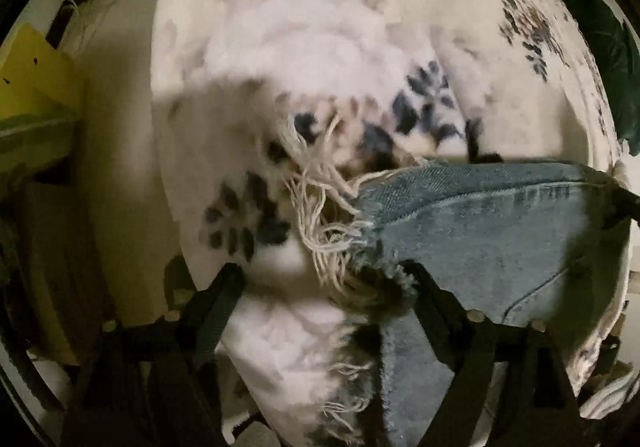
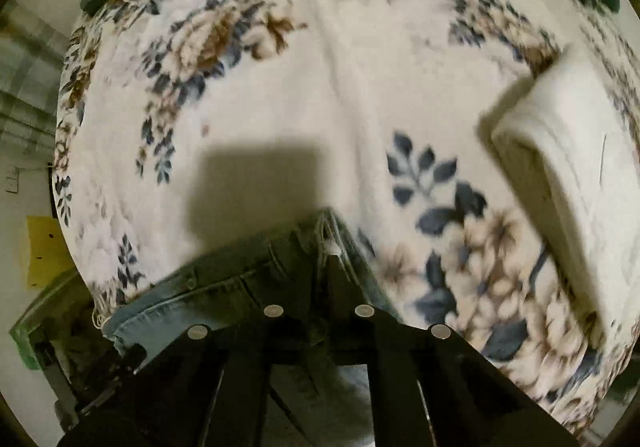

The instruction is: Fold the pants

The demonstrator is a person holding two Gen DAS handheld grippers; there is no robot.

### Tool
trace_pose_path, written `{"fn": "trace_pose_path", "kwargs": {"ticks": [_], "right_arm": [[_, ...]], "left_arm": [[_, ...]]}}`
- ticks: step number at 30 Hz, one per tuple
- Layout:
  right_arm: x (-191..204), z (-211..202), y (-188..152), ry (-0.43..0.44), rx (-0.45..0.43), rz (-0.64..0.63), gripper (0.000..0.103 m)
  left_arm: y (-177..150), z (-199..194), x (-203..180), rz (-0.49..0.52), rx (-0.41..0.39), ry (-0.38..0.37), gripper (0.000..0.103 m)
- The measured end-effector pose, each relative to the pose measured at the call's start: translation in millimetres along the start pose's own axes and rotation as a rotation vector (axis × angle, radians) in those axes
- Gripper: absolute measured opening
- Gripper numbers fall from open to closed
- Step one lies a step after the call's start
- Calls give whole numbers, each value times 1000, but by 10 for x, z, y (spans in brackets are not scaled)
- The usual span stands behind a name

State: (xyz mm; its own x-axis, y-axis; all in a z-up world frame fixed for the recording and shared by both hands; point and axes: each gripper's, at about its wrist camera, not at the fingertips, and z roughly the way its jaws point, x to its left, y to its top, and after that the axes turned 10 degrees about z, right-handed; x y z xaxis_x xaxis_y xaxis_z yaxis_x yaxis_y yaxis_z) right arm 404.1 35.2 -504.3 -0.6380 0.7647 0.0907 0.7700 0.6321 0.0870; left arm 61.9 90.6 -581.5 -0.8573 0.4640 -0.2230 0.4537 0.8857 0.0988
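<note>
The jeans [image 1: 492, 231] hang in the air over the floral blanket [image 1: 320, 27] on the bed, stretched between both tools. The left tool [image 1: 324, 287] is spread wide, its right finger [image 1: 430, 299] against the frayed hem [image 1: 332, 231] while the left finger stands clear of the cloth, so whether it really grips is hard to tell. The right tool [image 2: 320, 279] looks pressed together on a seamed edge of the jeans [image 2: 256, 283] just ahead of it, apparently near the waistband. Denim like this is probably fairly heavy and limp but not slippery; it drapes and sags between holds instead of keeping a line. The loose white threads would likely pull free or tear, so solid cloth behind the fringe, or a stitched seam, seems the better hold. A folded white cloth [image 2: 568, 167] lies to the right of the right tool.
</note>
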Motion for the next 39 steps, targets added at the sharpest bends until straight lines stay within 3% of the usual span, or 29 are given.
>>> {"fn": "trace_pose_path", "kwargs": {"ticks": [3,5,7,10,14,17,19,25,28,32,35,36,37,39], "right_arm": [[-81,28,3,36,55,33,11],[-206,-78,-20,120,76,93,42],[-401,-278,-129,188,63,154,60],[-693,-479,-420,274,71,228,67],[-995,-505,-870,332,127,241,80],[-1110,-261,-1131,346,195,255,82],[-1198,-152,-1265,341,220,259,82],[-1305,184,-1352,392,241,264,82],[-1403,332,-1307,473,221,319,82],[-1446,444,-1241,588,174,381,83],[-1453,536,-1181,645,135,440,79],[-1450,562,-1168,656,114,466,73],[-1483,560,-1123,655,105,483,70],[-1494,562,-1148,643,81,499,60]], "left_arm": [[-17,-156,9,-28,6,-40,84],[-121,-439,10,-71,-31,-83,84],[-278,-723,-30,-105,-56,-120,84],[-621,-982,-117,-226,-42,-193,84],[-1104,-732,-330,-500,70,-354,84],[-1333,-379,-571,-640,185,-407,84],[-1414,-240,-700,-694,211,-431,84],[-1299,61,-791,-804,153,-447,84],[-1155,36,-672,-867,76,-402,84],[-1031,51,-581,-959,48,-382,82],[-974,13,-578,-1018,17,-353,63],[-940,-23,-595,-1005,-4,-343,47],[-871,-76,-615,-967,-30,-336,31],[-712,-187,-634,-853,-79,-333,25]]}}
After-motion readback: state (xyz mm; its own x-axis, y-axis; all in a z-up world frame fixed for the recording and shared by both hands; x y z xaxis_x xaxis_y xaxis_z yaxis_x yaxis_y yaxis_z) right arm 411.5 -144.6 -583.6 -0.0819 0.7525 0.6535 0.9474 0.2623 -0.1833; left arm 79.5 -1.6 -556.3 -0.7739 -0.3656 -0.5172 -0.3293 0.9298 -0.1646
